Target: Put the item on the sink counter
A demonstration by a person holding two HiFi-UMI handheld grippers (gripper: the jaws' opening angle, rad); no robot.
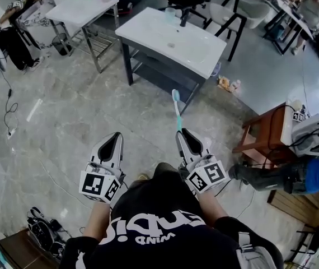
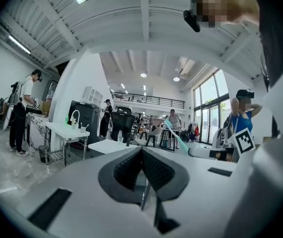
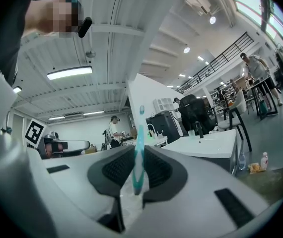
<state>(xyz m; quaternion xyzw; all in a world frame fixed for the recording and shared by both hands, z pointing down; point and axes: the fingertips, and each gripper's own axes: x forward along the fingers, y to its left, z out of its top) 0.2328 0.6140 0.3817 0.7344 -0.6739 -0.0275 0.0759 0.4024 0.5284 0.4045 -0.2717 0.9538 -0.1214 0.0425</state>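
Between the right gripper's (image 1: 183, 133) jaws a blue toothbrush (image 1: 177, 108) stands up, squeezed tight, well away from the sink counter (image 1: 142, 33). The left gripper (image 1: 116, 137) is pinched closed with nothing in it. It is best to walk close first, then lay the brush flat near the counter's front edge, away from the bowl.

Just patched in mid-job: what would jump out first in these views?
The teal toothbrush stands out. It is clamped in the right gripper and sticks out toward the white sink counter across the floor ahead. The left gripper is beside it, shut and empty.
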